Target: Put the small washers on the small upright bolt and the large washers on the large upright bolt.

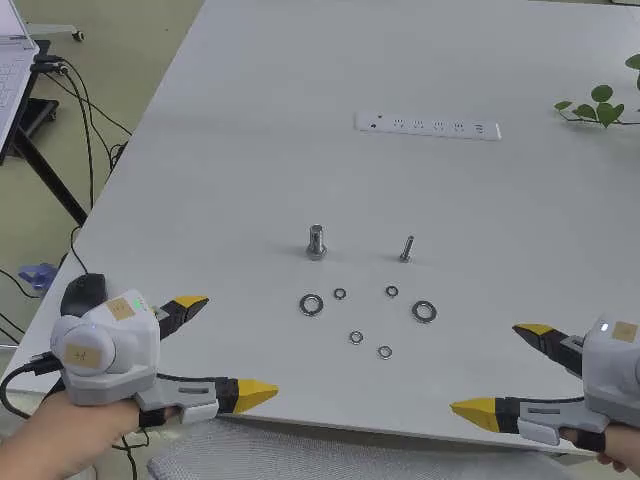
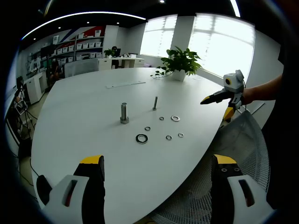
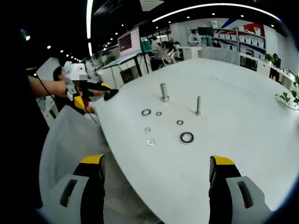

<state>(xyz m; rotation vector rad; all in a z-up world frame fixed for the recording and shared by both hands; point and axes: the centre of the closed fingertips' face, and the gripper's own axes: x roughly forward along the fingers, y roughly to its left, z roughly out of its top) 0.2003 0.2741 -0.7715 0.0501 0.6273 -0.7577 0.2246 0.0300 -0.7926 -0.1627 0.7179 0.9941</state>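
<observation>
Left gripper (image 1: pixel 240 346), right gripper (image 1: pixel 484 368): jaws hanging released, holding nothing. Large washers (image 1: pixel 311 304) and small washers (image 1: pixel 340 294) are lying flat just nearer than the large bolt (image 1: pixel 316 242). Risks: flat rings skidding when pinched, small bolt (image 1: pixel 407 249) tipping if bumped.

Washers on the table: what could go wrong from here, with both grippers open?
The small washers lie flat on the table; the open left gripper may slide one instead of lifting it. Small and large washers sit mixed, so a sorting error is possible. The small bolt stands thin and upright; a nudge from the right gripper might tip it.
</observation>
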